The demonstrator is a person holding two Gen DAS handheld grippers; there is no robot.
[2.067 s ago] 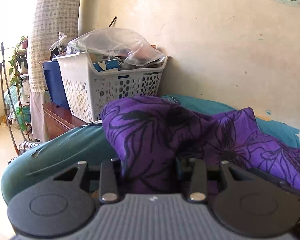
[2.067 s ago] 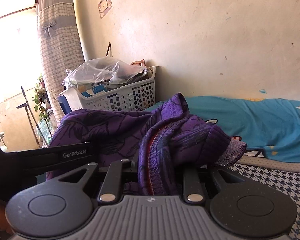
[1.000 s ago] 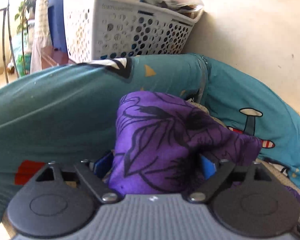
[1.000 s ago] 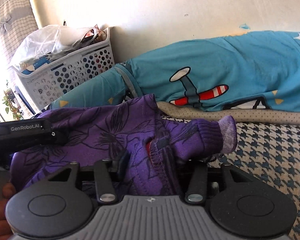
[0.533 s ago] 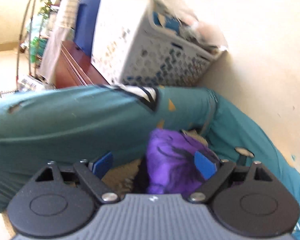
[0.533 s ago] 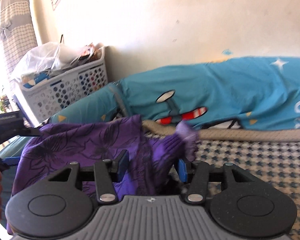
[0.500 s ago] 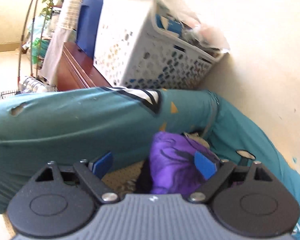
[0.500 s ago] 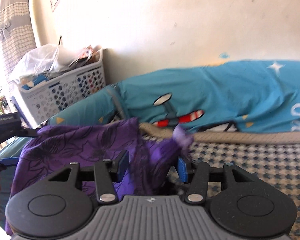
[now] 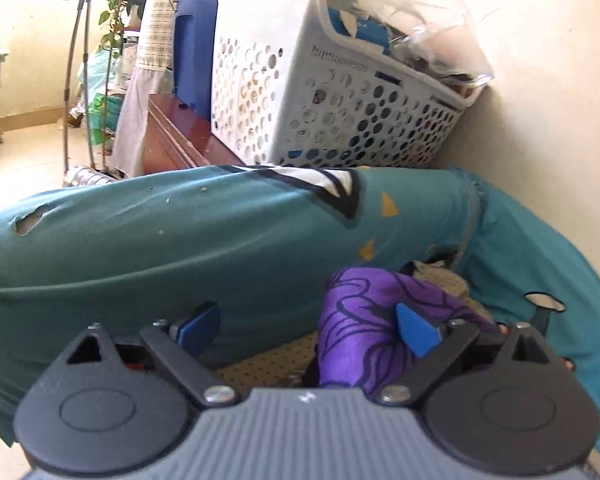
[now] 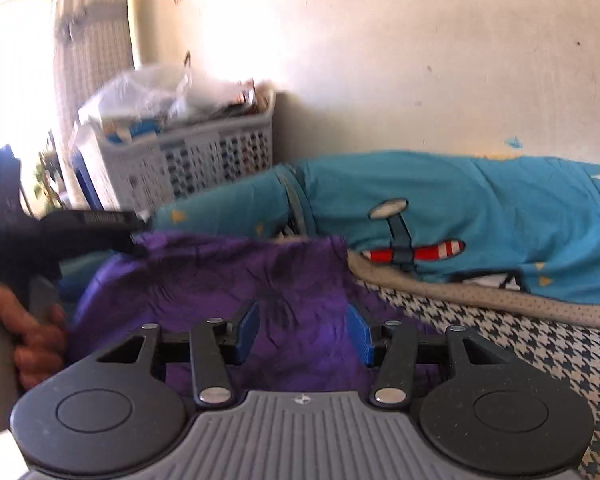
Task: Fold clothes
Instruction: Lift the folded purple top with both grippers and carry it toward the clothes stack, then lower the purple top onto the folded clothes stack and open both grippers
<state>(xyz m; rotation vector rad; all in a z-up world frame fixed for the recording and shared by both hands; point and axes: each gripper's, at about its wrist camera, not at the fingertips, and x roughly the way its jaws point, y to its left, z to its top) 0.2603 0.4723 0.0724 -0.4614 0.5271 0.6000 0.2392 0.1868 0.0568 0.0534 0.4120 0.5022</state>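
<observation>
while the left gripper is opening beside the purple garment and the right gripper is parted, gripping nothing, the fold could be undone by snagged cloth.

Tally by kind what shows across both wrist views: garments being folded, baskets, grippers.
Purple garment: 1
White basket: 1
Grippers: 2, the left gripper with jaws opening, the garment lying against one pad, and the right gripper open
Total: 4
</observation>
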